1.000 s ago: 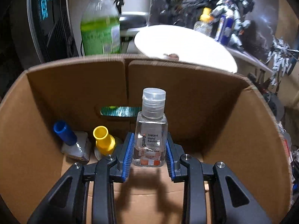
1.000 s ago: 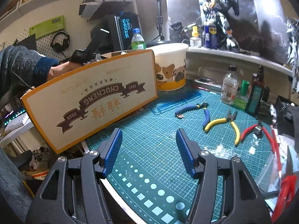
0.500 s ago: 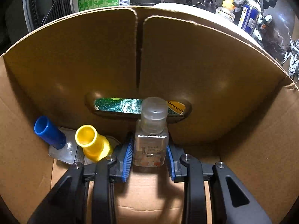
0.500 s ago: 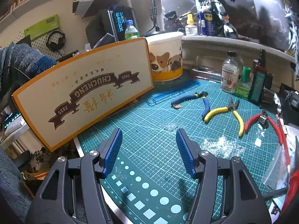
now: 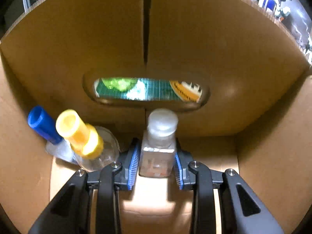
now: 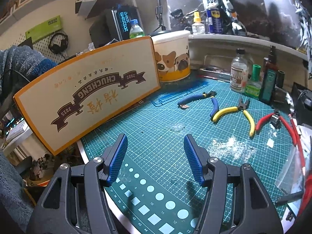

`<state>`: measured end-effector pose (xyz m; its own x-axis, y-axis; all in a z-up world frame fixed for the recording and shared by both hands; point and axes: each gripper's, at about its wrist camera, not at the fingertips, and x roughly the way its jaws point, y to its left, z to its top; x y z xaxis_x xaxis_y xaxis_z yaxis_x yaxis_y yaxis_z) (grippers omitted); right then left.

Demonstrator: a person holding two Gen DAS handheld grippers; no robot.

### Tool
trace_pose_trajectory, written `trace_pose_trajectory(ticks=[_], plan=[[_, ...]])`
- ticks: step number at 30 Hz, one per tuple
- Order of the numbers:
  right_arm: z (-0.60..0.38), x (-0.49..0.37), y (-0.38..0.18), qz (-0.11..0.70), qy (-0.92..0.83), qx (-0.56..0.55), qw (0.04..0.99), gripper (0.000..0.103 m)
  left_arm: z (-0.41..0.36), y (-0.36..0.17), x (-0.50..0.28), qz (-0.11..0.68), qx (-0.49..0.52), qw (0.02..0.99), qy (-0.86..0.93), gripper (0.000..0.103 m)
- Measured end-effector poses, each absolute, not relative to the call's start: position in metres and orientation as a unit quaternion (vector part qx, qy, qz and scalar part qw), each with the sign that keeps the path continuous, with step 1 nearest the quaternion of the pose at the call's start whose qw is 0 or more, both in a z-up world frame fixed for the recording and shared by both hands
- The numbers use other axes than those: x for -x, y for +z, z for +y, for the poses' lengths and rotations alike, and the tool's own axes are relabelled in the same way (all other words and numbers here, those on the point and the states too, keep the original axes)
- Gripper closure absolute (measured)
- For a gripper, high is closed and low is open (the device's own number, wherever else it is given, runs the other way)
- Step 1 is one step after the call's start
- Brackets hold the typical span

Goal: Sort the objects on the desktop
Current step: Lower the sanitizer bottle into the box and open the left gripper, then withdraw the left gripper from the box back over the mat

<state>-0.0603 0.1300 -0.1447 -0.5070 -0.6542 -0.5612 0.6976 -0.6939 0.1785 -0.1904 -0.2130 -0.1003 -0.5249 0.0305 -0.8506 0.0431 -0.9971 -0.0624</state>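
Deep inside the cardboard box [image 5: 214, 48], my left gripper [image 5: 157, 159] is shut on a clear hand sanitizer bottle [image 5: 159, 148] that stands upright with its base near the box floor. Two small bottles lean in the box's left corner, one with a yellow cap [image 5: 78, 132] and one with a blue cap [image 5: 42, 124]. In the right wrist view the same box [image 6: 87, 99] shows its printed outer side, at the left edge of the green cutting mat [image 6: 165, 128]. My right gripper [image 6: 156, 158] hovers open over the mat with nothing between its pads.
Blue-handled pliers [image 6: 202, 99], yellow-handled cutters [image 6: 234, 113] and red-handled cutters [image 6: 273, 119] lie on the mat's right part. Several bottles [image 6: 251, 76] stand at the back right. A tub with dog pictures [image 6: 173, 58] stands behind the box. A blue sleeve [image 6: 23, 66] shows at left.
My left gripper has sunk deeper into the box with the sanitizer bottle, so the box walls now fill the view. The right gripper has stayed about where it was, still open.
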Motion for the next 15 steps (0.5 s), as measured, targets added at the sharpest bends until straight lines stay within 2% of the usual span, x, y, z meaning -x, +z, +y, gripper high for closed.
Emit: trace_pose_trajectory(ticks=[8, 10, 12, 15], plan=[[0.126, 0.056, -0.144, 0.04, -0.866, -0.306, 0.394, 0.046, -0.217, -0.102, 0.188, 0.034, -0.499, 0.005, -0.866, 0.07], [0.126, 0.056, -0.144, 0.04, -0.865, -0.307, 0.394, 0.046, -0.214, -0.099, 0.187, 0.031, -0.505, 0.003, -0.863, 0.062], [0.126, 0.056, -0.146, 0.038, -0.865, -0.309, 0.394, 0.045, -0.212, -0.096, 0.185, 0.032, -0.508, 0.001, -0.861, 0.042], [0.127, 0.058, -0.148, 0.035, -0.864, -0.313, 0.394, 0.045, -0.208, -0.082, 0.179, 0.019, -0.501, 0.032, -0.865, 0.03]])
